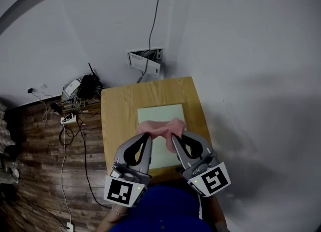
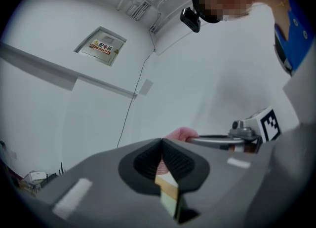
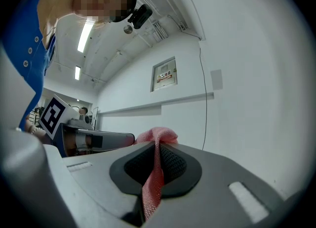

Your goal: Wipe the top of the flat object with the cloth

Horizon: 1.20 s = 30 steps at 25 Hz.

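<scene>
Pink cloth (image 1: 161,127): bunched up on the near half of the flat sheet, spanning the gap between the two gripper tips, one end caught by each gripper.
Flat sheet (image 1: 160,113): pale green and rectangular, lying flat on the wooden table, roughly centred side to side. The far half is bare; the near part is partly covered by the cloth and the grippers.
Left gripper (image 1: 148,135): jaws closed together, pointing level toward the far wall. In the left gripper view the left gripper (image 2: 162,141) has its pads meeting, with a sliver of pink cloth (image 2: 160,164) pinched in the slit and more cloth bulging just past the tips.
Right gripper (image 1: 173,136): jaws clamped on the cloth. In the right gripper view the right gripper (image 3: 157,145) has a strip of pink cloth (image 3: 153,182) running down between the pads, with a fold sitting on top of the tips.
Gripper spacing: side by side over the sheet's near half, tips near each other but apart, with the cloth bridging them.
Wooden table (image 1: 118,110): small, light wood, far edge against the white wall.
Wall box (image 1: 146,61): open, wires showing, on the wall just behind the table, with a cable running up from it.
Floor (image 1: 30,140): dark wood planks left of the table.
Power strip (image 1: 67,119): on the floor by the table's far-left corner, among tangled cables.
Person: a blue garment (image 1: 165,208) at the bottom of the head view, below the grippers.
</scene>
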Each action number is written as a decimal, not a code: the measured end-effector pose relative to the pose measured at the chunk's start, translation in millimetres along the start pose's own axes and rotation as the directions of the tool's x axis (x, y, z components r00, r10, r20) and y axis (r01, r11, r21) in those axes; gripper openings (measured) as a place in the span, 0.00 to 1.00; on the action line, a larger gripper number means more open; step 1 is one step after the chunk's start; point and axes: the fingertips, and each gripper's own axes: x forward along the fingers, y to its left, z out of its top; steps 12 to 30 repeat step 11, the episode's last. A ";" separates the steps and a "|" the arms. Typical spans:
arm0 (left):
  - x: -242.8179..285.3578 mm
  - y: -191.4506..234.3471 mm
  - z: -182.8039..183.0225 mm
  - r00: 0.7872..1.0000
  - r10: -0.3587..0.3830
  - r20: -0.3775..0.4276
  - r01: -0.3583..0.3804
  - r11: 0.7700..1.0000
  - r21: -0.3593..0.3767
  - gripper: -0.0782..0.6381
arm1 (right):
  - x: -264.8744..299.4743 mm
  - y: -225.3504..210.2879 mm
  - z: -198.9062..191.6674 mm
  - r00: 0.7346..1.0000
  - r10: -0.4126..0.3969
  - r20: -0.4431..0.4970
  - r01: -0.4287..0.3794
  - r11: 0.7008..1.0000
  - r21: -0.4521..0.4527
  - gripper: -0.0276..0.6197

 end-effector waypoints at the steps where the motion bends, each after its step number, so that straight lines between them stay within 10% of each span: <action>1: -1.8 -0.1 -6.3 1.000 0.003 -0.025 -0.003 1.000 -0.006 0.11 | 0.1 0.2 -0.3 1.000 0.002 -0.001 -0.002 1.000 0.002 0.06; 30: 8.5 2.8 4.8 1.000 0.001 0.020 -0.001 1.000 0.003 0.11 | 5.4 -4.7 -3.2 1.000 0.001 0.008 -0.001 1.000 0.006 0.06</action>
